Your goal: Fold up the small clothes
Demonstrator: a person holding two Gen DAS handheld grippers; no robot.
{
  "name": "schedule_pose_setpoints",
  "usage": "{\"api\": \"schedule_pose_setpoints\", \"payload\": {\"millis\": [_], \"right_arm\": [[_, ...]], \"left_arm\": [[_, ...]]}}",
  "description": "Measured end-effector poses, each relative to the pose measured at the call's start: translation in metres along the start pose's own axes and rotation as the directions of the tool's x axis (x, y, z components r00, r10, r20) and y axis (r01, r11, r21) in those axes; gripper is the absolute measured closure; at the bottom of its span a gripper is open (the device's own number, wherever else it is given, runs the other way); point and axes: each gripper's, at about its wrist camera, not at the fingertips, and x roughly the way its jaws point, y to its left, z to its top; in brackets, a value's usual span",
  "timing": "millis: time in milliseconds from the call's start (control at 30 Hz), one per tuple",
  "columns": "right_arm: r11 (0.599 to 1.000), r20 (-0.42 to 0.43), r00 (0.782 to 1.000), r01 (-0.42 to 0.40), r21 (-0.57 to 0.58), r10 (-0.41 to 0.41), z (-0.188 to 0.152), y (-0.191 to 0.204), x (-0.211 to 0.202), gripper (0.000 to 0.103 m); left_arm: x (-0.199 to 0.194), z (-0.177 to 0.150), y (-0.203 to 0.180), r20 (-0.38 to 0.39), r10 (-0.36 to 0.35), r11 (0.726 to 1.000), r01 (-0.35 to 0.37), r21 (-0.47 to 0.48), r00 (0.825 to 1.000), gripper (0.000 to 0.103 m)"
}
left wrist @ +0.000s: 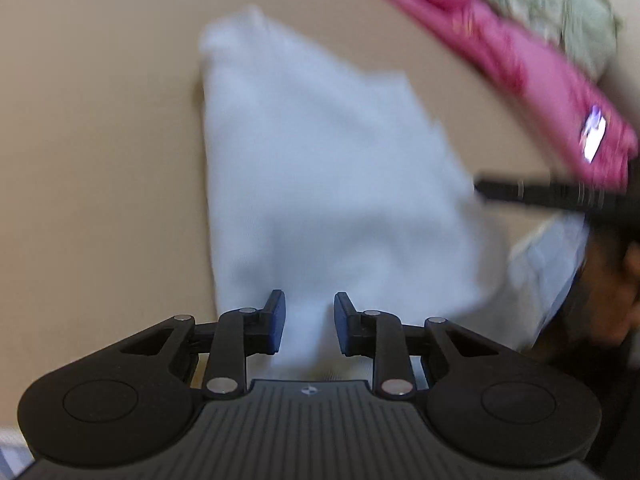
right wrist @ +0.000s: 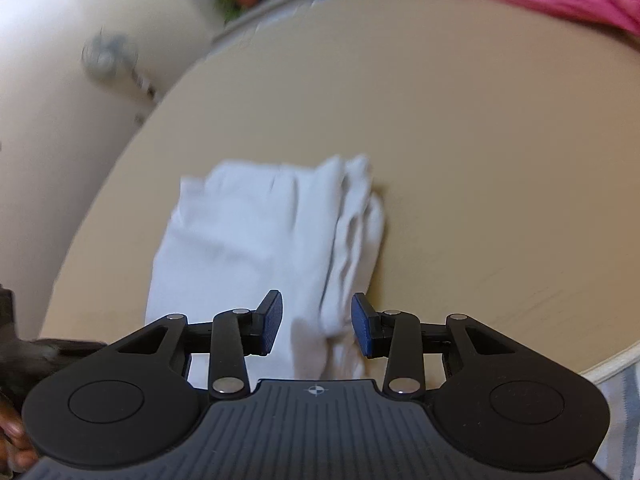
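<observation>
White cloth [left wrist: 332,184], a small garment folded into a rough wedge, lies flat on the tan bench [left wrist: 100,140], and both views are smeared by motion. In the left wrist view the left tool [left wrist: 310,322] hangs over the garment's near end with its blue pads parted narrowly; fabric shows in the gap, but the pads do not press on it. From there the cloth widens toward 12 o'clock and ends in a soft, rounded corner at about 11 o'clock. At 3 o'clock a black finger of the other tool reaches in to the garment's right edge. In the right wrist view the right tool [right wrist: 317,328] also stands partly open above the near edge, a bunched ridge of fabric rising between the pads without being clamped. That right edge is stacked in several loose, wavy layers, while the left part lies smoother. Farther off, toward 1 o'clock, a pink garment [left wrist: 500,52] sits on the bench, with a pale green cloth [left wrist: 560,12] just behind it.
</observation>
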Motion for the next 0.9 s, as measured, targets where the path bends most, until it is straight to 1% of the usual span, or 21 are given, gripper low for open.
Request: {"api": "schedule_pose_setpoints", "payload": {"millis": [67,133,167,200,233,267,333,400,433,500,567,600,633,667,700,733,767,833,900], "right_arm": [[0.998,-0.078,0.995,0.054,-0.022,-0.056,-0.007,0.006,0.015,0.064],[0.993,-0.149,0.982,0.114,-0.031,-0.117,-0.012,0.004,0.028,0.062],[0.992,-0.163,0.979,0.120,-0.030,-0.124,-0.012,0.003,0.031,0.062],[0.992,-0.161,0.979,0.123,-0.031,-0.127,-0.011,0.003,0.031,0.062],[0.992,-0.152,0.980,0.126,-0.031,-0.129,-0.010,0.004,0.030,0.062],[0.992,-0.139,0.982,0.125,-0.028,-0.128,-0.009,0.004,0.029,0.062],[0.993,-0.091,0.989,0.114,-0.033,-0.117,-0.009,0.007,0.024,0.062],[0.994,-0.057,0.993,0.100,-0.045,-0.102,-0.009,0.011,0.020,0.062],[0.995,-0.063,0.993,0.093,-0.047,-0.096,-0.009,0.011,0.022,0.060],[0.991,-0.096,0.988,0.117,-0.064,-0.122,-0.012,0.011,0.030,0.060],[0.989,-0.124,0.983,0.128,-0.075,-0.137,-0.014,0.010,0.037,0.060],[0.989,-0.126,0.983,0.125,-0.082,-0.135,-0.013,0.011,0.038,0.060],[0.988,-0.128,0.983,0.123,-0.088,-0.134,-0.013,0.011,0.039,0.060],[0.988,-0.131,0.982,0.122,-0.091,-0.133,-0.013,0.011,0.040,0.060],[0.989,-0.135,0.982,0.119,-0.090,-0.131,-0.013,0.010,0.040,0.060],[0.989,-0.137,0.982,0.116,-0.090,-0.128,-0.013,0.009,0.040,0.060],[0.989,-0.138,0.982,0.116,-0.090,-0.128,-0.012,0.008,0.041,0.059],[0.989,-0.141,0.982,0.116,-0.087,-0.128,-0.012,0.007,0.042,0.057],[0.990,-0.154,0.980,0.115,-0.085,-0.127,-0.011,0.006,0.044,0.057]], "left_arm": [[0.000,-0.009,-0.012,0.025,0.032,0.995,-0.034,0.095,0.999,0.074],[-0.004,-0.007,-0.014,-0.017,0.031,0.990,-0.028,0.137,0.999,0.073],[-0.006,-0.001,-0.013,-0.046,0.022,0.989,-0.015,0.147,0.999,0.073],[-0.009,0.008,-0.013,-0.056,0.013,0.988,-0.004,0.153,0.998,0.072],[-0.017,0.015,-0.008,-0.036,0.008,0.988,-0.003,0.154,0.999,0.072],[-0.026,0.027,-0.007,0.014,0.015,0.989,-0.017,0.144,1.000,0.070],[-0.045,0.053,0.014,0.111,0.028,0.997,-0.036,0.072,0.993,0.066],[-0.050,0.081,0.036,0.161,0.024,0.999,-0.019,-0.032,0.987,0.066],[-0.045,0.098,0.048,0.173,0.017,0.996,-0.001,-0.093,0.985,0.066],[-0.035,0.125,0.069,0.178,0.003,0.981,0.032,-0.192,0.984,0.063],[-0.022,0.144,0.084,0.167,-0.011,0.965,0.054,-0.257,0.986,0.042],[-0.014,0.151,0.090,0.150,-0.022,0.959,0.063,-0.276,0.988,0.038],[-0.002,0.157,0.094,0.128,-0.039,0.954,0.075,-0.291,0.991,0.038],[0.010,0.162,0.095,0.105,-0.056,0.951,0.085,-0.298,0.993,0.049],[0.021,0.170,0.096,0.082,-0.072,0.950,0.094,-0.299,0.994,0.069],[0.032,0.177,0.096,0.062,-0.070,0.952,0.085,-0.293,0.996,0.092],[0.040,0.185,0.098,0.068,-0.061,0.955,0.078,-0.285,0.996,0.094],[0.043,0.198,0.104,0.142,-0.025,0.963,0.062,-0.262,0.990,0.099],[0.036,0.204,0.113,0.205,0.038,0.961,0.020,-0.277,0.978,0.099]]}}
